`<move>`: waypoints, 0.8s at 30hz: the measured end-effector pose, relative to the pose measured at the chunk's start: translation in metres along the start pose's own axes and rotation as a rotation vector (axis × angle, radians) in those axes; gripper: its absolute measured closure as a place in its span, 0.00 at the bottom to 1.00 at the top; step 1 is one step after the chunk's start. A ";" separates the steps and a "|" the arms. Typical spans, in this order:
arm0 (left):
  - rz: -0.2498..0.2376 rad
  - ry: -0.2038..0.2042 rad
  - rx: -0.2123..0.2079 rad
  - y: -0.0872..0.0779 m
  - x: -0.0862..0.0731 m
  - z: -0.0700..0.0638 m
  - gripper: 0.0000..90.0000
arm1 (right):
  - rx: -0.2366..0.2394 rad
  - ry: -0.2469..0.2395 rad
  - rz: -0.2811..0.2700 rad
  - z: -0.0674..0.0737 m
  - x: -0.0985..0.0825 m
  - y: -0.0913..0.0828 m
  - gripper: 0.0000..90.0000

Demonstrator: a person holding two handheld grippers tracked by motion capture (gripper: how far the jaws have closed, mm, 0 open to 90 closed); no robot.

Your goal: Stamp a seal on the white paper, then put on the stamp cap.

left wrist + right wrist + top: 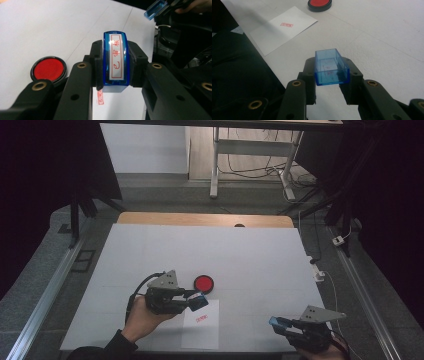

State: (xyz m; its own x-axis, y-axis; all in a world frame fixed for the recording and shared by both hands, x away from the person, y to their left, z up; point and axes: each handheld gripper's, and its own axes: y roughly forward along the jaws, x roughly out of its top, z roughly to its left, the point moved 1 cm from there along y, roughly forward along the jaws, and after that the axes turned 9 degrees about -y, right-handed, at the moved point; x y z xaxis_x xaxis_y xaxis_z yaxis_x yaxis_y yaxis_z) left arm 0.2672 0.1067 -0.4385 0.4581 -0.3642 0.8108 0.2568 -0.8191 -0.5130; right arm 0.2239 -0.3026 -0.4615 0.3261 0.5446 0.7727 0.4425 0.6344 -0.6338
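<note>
High view: the left gripper (200,301) clamps one blue stamp (199,301) just above one white paper (202,332) bearing one red imprint (201,319). One red ink pad (204,283) sits beside that paper; the right gripper (278,322) pinches one blue cap (276,322).

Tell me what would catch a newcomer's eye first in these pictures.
Probably the red ink pad, a bright disc on the white table. Next, the blue stamp clamped in the left gripper above the sheet of paper, which bears a red stamp mark. Near the table's front right corner, the right gripper holds the stamp's clear blue cap.
</note>
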 end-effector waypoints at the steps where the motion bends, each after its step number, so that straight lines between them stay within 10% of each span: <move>1: 0.000 0.000 0.000 0.000 0.000 0.000 0.77 | 0.000 0.000 0.000 0.000 0.000 0.000 0.75; 24: -0.022 0.021 -0.032 -0.008 0.001 -0.001 0.77 | 0.006 0.013 -0.048 0.000 0.002 -0.003 0.75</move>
State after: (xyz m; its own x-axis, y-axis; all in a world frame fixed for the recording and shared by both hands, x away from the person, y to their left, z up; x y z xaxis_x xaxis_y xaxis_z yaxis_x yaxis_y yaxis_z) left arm 0.2651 0.1123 -0.4334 0.4351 -0.3550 0.8274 0.2388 -0.8406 -0.4862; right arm 0.2231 -0.3039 -0.4579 0.3160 0.5063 0.8024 0.4530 0.6626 -0.5965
